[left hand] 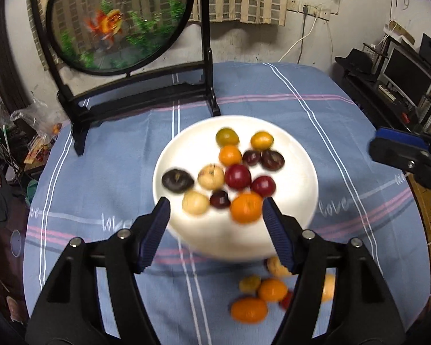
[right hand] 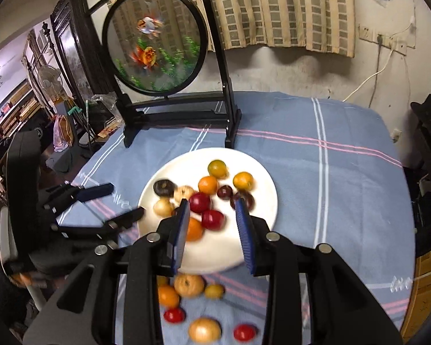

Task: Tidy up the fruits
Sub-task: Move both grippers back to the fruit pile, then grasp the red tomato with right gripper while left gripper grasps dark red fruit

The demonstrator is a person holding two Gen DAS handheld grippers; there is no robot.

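Left claw [left hand: 215, 210]: its jaws stand wide apart above the near edge of the plate with nothing between the pads; it holds no fruit.
Right claw [right hand: 212, 218]: its jaws stand apart with a narrower gap, also above the near side of the plate; fruit shows through the gap, but the pads press on nothing.
Plate [left hand: 186, 155]: white and round, in the middle of the blue striped tablecloth [left hand: 273, 86], with about a dozen small fruits gathered toward its centre and far side.
Fruit on the plate: a large orange [left hand: 246, 207] nearest the claws, red plums [left hand: 238, 176] behind it, a dark plum [left hand: 177, 180] alone at the left, and pale yellow fruits [left hand: 195, 202] in between.
Loose fruit [right hand: 189, 285]: oranges, small red ones and a pale one lie on the cloth just in front of the plate, partly hidden by the claw arms.
Stage: judged as between picks, part of the fruit on the plate and part not.
Risk, rolling: round fruit nudged by a pad could roll off the cloth's near edge.
Risk, crowding: both claws hang close together, so reaching for the same cluster could make them collide.
Risk, knocking: dropping more fruit onto the packed centre could push others off the plate.
Risk, sight: both views are blurred, so a grab could miss.
Fish screen [right hand: 155, 40]: stands behind the plate, well away from the claws.
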